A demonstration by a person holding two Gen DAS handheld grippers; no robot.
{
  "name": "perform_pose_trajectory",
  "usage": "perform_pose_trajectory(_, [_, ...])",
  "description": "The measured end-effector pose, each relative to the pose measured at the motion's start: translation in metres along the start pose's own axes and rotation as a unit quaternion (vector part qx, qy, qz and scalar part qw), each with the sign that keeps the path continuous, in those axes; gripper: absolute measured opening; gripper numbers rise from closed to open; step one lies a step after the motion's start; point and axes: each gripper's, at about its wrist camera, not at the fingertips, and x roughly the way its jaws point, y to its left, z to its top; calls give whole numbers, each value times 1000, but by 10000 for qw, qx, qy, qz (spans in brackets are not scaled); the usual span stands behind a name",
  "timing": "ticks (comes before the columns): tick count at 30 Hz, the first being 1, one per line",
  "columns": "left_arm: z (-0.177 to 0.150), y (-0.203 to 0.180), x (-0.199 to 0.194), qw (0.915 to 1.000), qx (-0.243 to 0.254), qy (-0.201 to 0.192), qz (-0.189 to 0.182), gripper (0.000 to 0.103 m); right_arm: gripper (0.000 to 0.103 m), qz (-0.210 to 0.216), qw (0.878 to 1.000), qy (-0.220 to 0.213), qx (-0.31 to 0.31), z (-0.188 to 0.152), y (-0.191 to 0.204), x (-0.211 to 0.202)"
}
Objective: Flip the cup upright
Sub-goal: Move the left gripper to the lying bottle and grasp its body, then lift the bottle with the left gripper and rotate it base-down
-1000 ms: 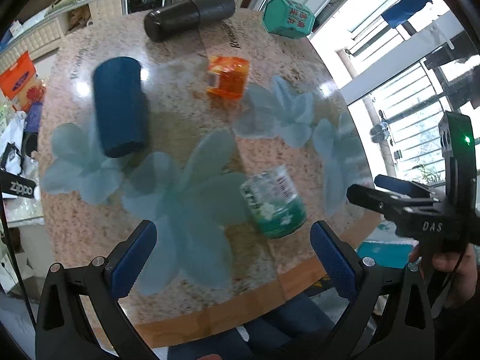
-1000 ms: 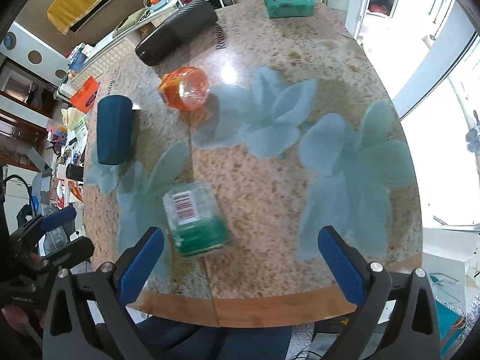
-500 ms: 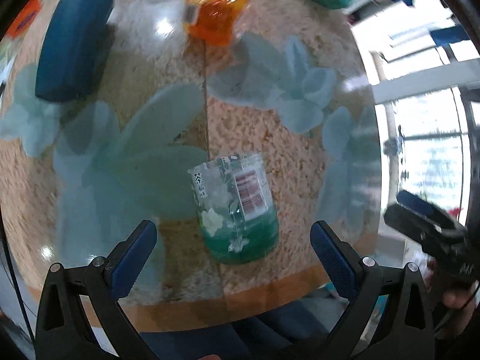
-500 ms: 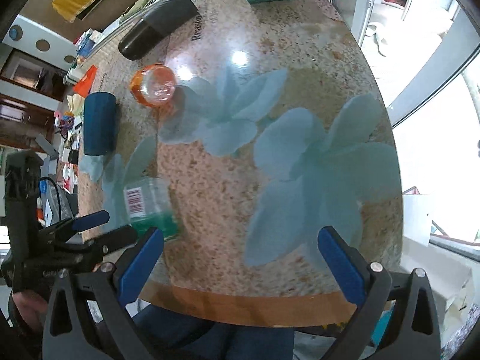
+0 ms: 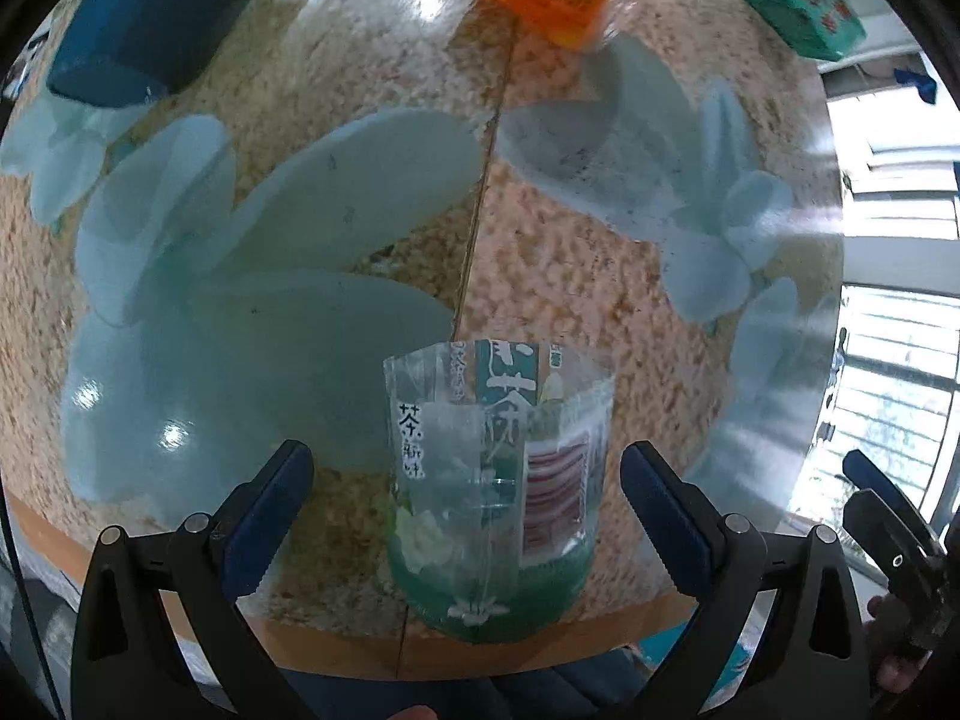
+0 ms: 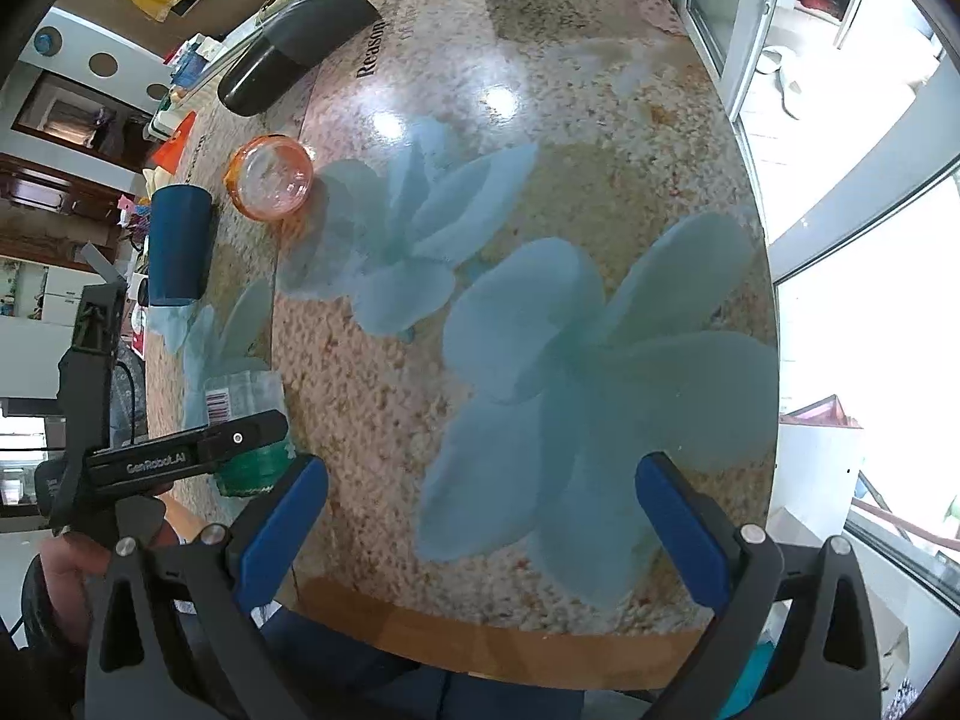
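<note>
Left gripper (image 5: 467, 501) jaws wide apart, straddling the cup (image 5: 498, 492) without touching. Right gripper (image 6: 480, 516) also wide apart, holding nothing. Cup lies near the table (image 6: 600, 120) edge; open surface beyond.

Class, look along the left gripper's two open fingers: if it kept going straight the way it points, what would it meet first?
Most likely the clear green-labelled cup, lying on its side on the table directly between the open fingers of the left gripper. Exact depth is uncertain.
</note>
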Motion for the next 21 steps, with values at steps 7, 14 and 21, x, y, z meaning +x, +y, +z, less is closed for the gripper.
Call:
perform_pose_trajectory(7, [8,7,11,9994,-309,109,60,90,103,71,10000,31,-24,8,-10,1])
perform_pose_trajectory(14, [6,11,8,9990,-389,18,216,66,103,108,9999,32,-57,11,-13,0])
perform_pose_trajectory(21, [-2,17,-1,9989,-439,14,-130,65,103,132,9999,-8,-59,12,-10,-1])
